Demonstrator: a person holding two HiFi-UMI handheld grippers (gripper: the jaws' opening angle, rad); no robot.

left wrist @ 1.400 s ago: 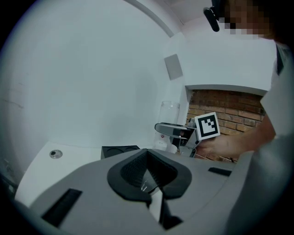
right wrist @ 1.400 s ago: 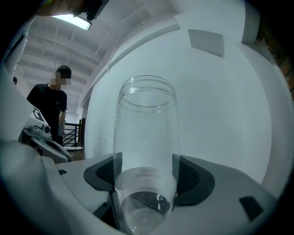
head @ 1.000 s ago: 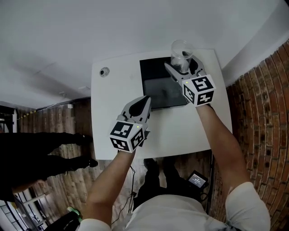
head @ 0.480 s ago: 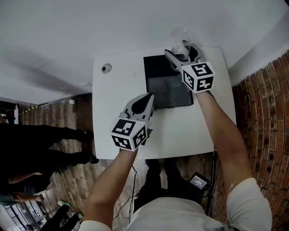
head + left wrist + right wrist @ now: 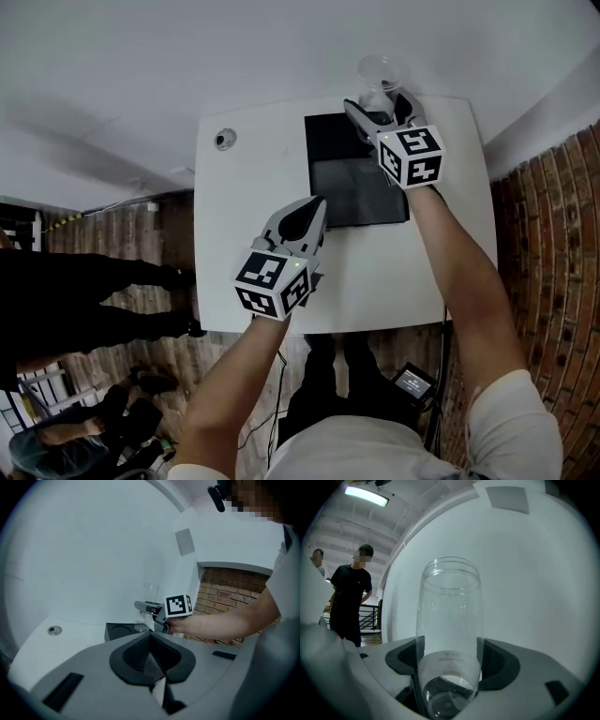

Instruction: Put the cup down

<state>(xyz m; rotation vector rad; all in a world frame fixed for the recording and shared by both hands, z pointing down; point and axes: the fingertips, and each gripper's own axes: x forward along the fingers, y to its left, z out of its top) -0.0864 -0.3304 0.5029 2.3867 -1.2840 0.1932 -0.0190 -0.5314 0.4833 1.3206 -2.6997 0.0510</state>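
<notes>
A clear plastic cup [image 5: 378,74] [image 5: 450,620] stands upright between the jaws of my right gripper [image 5: 376,103] [image 5: 449,667], which is shut on its lower part. It hangs over the far edge of the white table [image 5: 253,187], just beyond the black flat device [image 5: 352,178]. In the left gripper view the cup [image 5: 150,592] and the right gripper [image 5: 146,607] show above that device [image 5: 119,631]. My left gripper [image 5: 314,208] [image 5: 157,667] is shut on nothing, low over the table by the device's near left corner.
A small round metal fitting [image 5: 223,140] [image 5: 55,630] sits in the table's far left corner. A brick wall [image 5: 553,281] runs along the right. People stand to the left on the wooden floor [image 5: 112,309]; another person [image 5: 349,602] stands by a railing.
The right gripper has carried the cup a little farther out, from above the black device toward the table's far edge. The left gripper has hardly moved.
</notes>
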